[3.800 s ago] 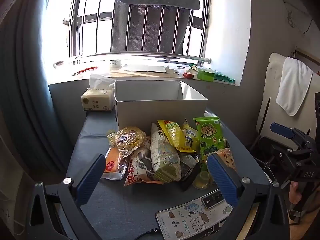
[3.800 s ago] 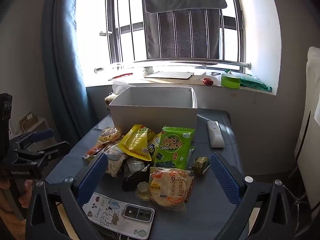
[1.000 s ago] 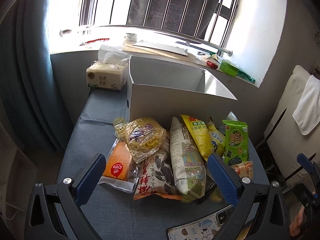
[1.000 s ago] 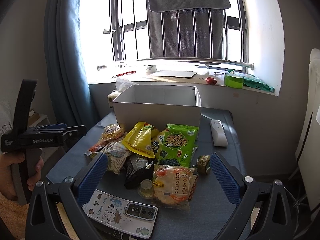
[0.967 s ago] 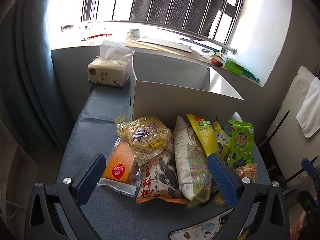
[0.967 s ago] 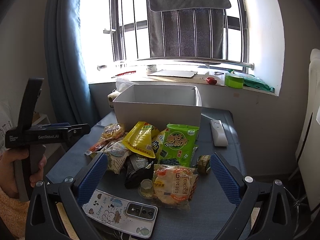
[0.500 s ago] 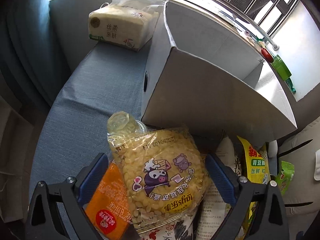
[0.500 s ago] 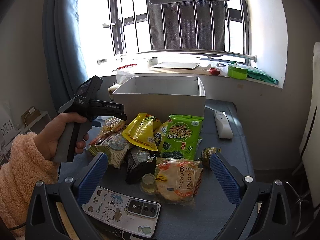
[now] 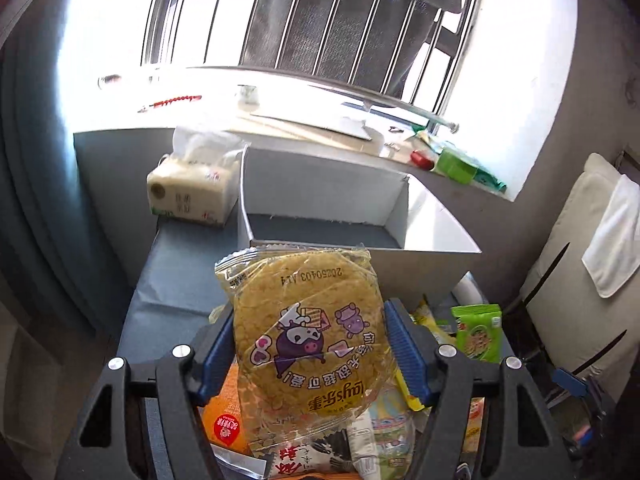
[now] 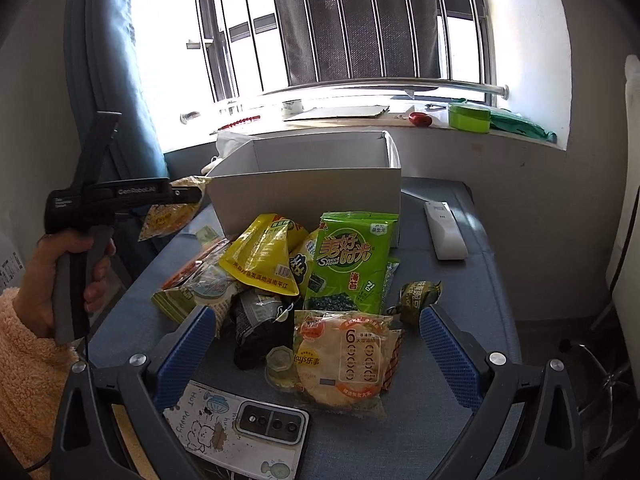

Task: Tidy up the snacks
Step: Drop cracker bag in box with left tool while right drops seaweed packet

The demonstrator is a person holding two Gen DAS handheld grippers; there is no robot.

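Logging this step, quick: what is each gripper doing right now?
Left gripper: jaws closing on the yellow cracker packet, lifted off the pile.
Right gripper: open, holding nothing, over the snack pile.

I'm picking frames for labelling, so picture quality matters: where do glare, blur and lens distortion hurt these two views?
Left wrist view: the window is blown out white, the windowsill edges smear, and the frame curves; the yellow cracker pack stays sharp. Right wrist view: similar window glare, bowed walls, but the snack pile is crisp.

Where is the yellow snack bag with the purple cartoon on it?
The yellow snack bag sits between the left gripper jaws, which are closing, lifted just before the white box.
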